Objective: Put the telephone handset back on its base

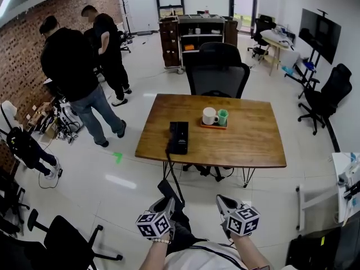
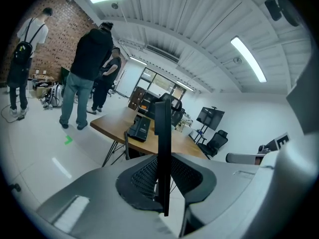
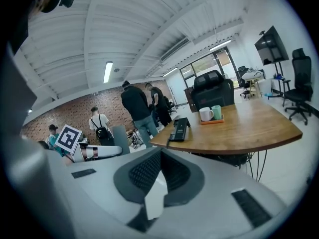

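Observation:
The black telephone base [image 1: 179, 136] lies near the left front edge of the wooden table [image 1: 247, 145]; its cord [image 1: 173, 176] hangs down off the edge toward me. My left gripper [image 1: 167, 193] is held low, well short of the table, shut on the black handset [image 1: 170, 194]. In the left gripper view the handset [image 2: 162, 148] stands edge-on between the pads, with the base [image 2: 139, 128] far ahead. My right gripper [image 1: 225, 203] hovers beside it, shut with nothing in it. The right gripper view has its jaws [image 3: 160, 153] meeting and the base [image 3: 178, 129] on the table [image 3: 239, 128].
A white mug [image 1: 210, 116] and a green cup [image 1: 223, 117] stand on a small tray [image 1: 214, 125] behind the base. A black office chair [image 1: 217, 72] sits at the table's far side. Two people [image 1: 73, 77] stand at the left; another chair [image 1: 62, 241] is near my left.

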